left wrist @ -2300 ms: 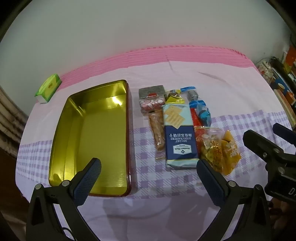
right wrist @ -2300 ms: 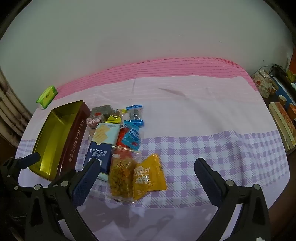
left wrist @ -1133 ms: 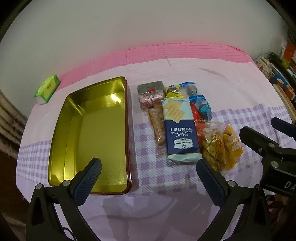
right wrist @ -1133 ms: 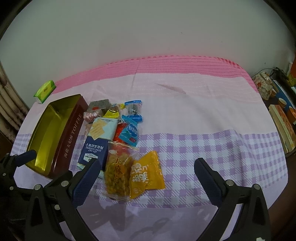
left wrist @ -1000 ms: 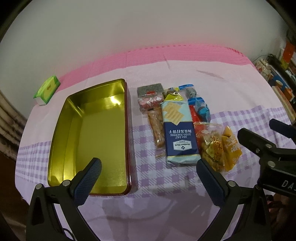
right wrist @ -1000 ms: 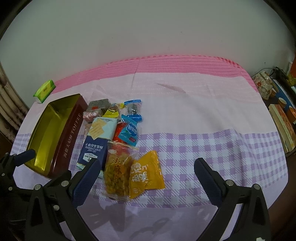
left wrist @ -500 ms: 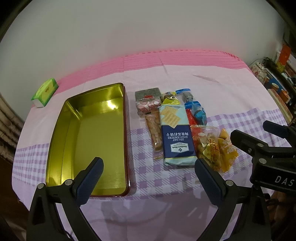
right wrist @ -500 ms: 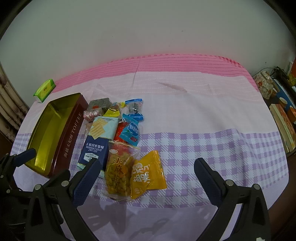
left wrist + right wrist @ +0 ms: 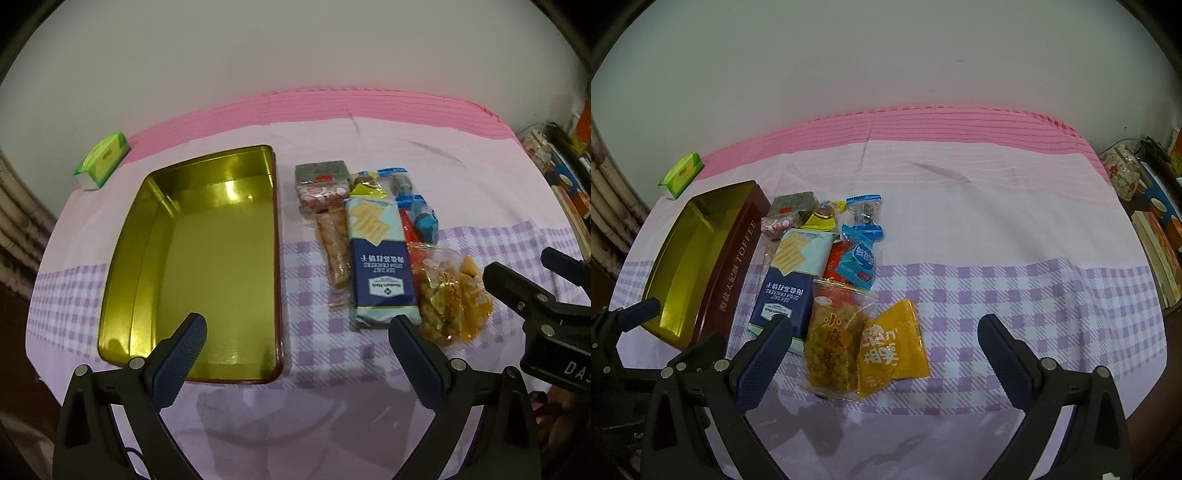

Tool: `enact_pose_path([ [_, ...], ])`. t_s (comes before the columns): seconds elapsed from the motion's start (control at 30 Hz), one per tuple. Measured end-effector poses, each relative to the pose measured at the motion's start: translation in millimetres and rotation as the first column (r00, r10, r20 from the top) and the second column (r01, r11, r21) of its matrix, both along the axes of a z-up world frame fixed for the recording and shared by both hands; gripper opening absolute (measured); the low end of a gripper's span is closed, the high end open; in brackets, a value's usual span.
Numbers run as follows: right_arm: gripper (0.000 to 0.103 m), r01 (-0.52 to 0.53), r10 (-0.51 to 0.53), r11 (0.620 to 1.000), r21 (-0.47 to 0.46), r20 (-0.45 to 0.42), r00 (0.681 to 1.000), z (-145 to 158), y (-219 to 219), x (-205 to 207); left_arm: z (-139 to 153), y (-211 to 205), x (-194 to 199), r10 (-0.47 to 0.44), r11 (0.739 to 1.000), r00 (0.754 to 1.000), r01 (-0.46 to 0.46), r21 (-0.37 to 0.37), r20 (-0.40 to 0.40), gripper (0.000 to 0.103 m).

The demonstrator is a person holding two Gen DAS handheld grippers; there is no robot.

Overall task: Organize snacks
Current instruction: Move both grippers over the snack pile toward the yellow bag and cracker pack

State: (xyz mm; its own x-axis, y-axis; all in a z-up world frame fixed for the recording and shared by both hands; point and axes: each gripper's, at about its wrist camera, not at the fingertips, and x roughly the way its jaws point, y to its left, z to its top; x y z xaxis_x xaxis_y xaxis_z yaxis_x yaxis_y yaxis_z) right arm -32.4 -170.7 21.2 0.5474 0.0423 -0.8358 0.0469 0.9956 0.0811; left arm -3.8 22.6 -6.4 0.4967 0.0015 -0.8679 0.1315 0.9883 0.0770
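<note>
Both grippers hang above the near edge of the table, nothing picked up yet. The right gripper [image 9: 884, 354] has its jaws spread wide and empty, and directly ahead between them lie the clear bag of fried snacks [image 9: 833, 341] and the orange packet [image 9: 892, 345], side by side and touching. The left gripper [image 9: 295, 349] is just as wide and empty, straddling the near right corner of the gold tin [image 9: 207, 258]. Beyond the bags, the blue cracker pack [image 9: 792, 275] runs its long axis away from the camera, parallel to the tin's long side, with small wrapped sweets [image 9: 862, 230] clustered at its far end. By the look of it the right hand is nearer the two bags, and the tin waits to their left, still empty
</note>
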Motion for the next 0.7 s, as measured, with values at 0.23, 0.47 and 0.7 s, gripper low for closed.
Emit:
enact_pose_path([
  [0.23,0.098,-0.012,0.012,1.0,-0.004,-0.006,1.0,-0.7,3.2,0.8,0.5,1.9,2.4,0.013,1.0,1.0,-0.013,0.008,0.0,0.099],
  [0.47,0.096,-0.011,0.011,1.0,0.0,-0.014,1.0,-2.1,3.4,2.4,-1.2,4.6,4.9,0.025,1.0,1.0,-0.025,0.009,-0.002,0.099],
  [0.7,0.084,-0.019,0.019,1.0,0.014,-0.035,0.999,-5.6,2.4,3.5,-1.2,4.7,5.8,0.017,1.0,1.0,-0.017,0.013,-0.004,0.099],
])
